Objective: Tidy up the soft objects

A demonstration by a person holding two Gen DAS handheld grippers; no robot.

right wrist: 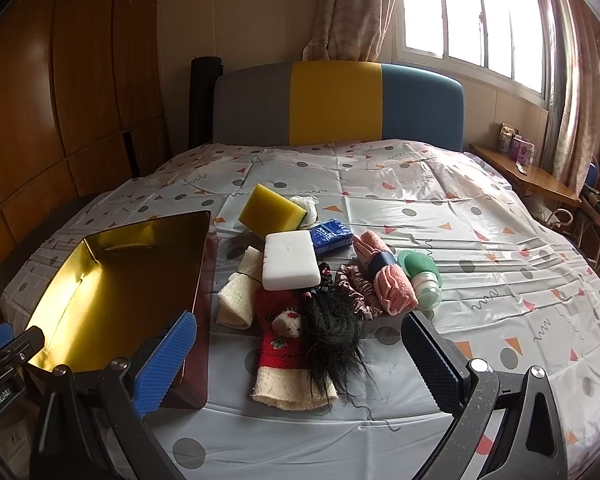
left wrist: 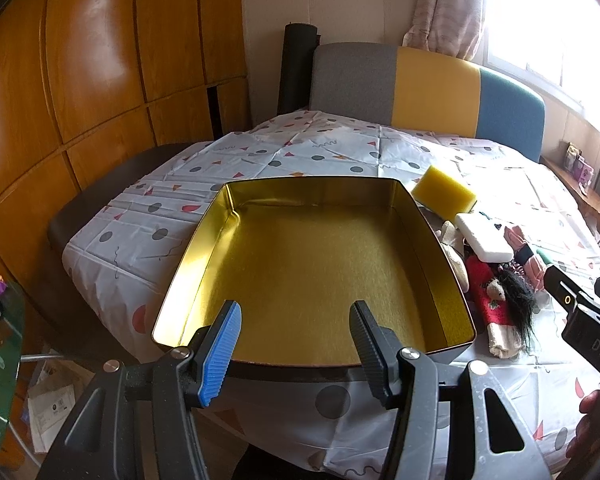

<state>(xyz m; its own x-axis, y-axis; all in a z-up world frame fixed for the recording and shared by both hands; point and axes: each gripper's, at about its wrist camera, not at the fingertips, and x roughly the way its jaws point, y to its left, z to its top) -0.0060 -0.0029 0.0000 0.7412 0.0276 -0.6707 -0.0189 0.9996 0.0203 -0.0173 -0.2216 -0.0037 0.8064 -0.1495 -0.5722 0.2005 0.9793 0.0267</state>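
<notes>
Two tongs, both spread wide and grasping nothing. Left tongs (left wrist: 296,344): hang over the near rim of the tin. Right tongs (right wrist: 300,364): hang above the near end of the pile of soft things, the red sock and black hairpiece between the fingers in view.

Tin (left wrist: 424,232): rectangular, open, gold inside, on the bed's left part; nothing in it.

Pile, just right of the tin, items touching or overlapping:
- Red sock (right wrist: 274,354), cream cuff nearest the tongs.
- Black hairpiece (right wrist: 332,340), lying across the sock.
- Cream knit cloth (right wrist: 238,292), beside the tin's wall.
- White sponge block (right wrist: 290,262), resting on top of the pile.
- Yellow sponge (right wrist: 270,208), at the far end, tilted.
- Blue tissue pack (right wrist: 332,237), behind the white block.
- Pink scrunchie (right wrist: 356,290) and pink rolled cloth (right wrist: 394,290), to the right.
- Green squeeze bottle (right wrist: 420,276), at the right edge.

Bed sheet (right wrist: 480,248): white, with dots and triangles.
</notes>
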